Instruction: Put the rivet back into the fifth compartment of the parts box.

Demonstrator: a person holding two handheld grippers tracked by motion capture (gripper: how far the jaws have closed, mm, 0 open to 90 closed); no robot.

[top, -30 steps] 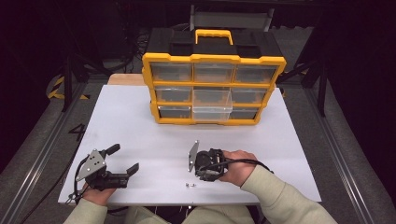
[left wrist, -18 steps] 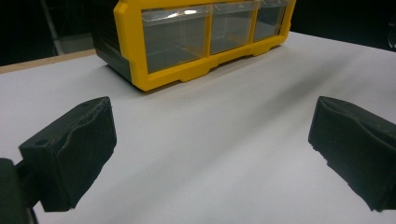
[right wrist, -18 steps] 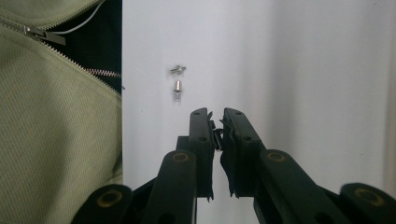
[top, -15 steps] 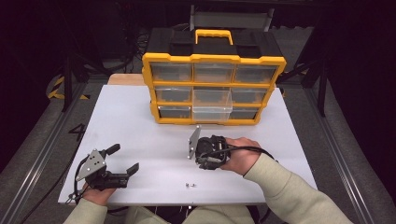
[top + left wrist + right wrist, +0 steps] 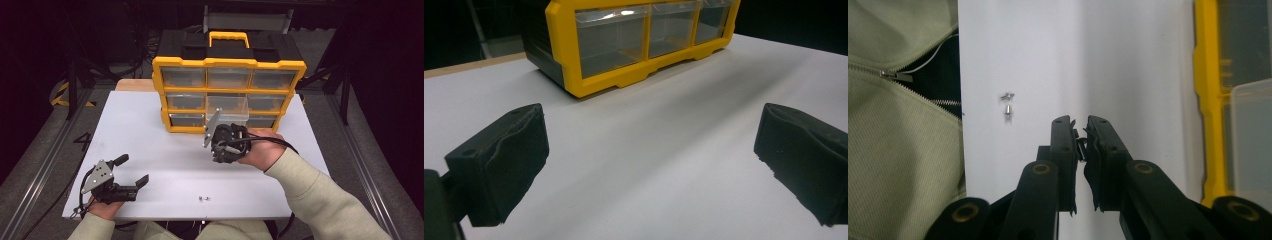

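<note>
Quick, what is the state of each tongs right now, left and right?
Left tongs: open, nothing between the jaws, low over the white table.
Right tongs: closed on a small metal part, above the table near the yellow drawer organizer.

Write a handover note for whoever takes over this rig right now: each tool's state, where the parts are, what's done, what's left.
Left tool: open, holding nothing, at the near left of the table.
Right tool: shut, raised in front of the organizer, apparently pinching a small part.
Middle drawer: pulled out.
Two screws: on the table's near edge.
Done: one part seemingly picked up.
Left: probably drop it in the open drawer, then fetch the two screws.
</note>
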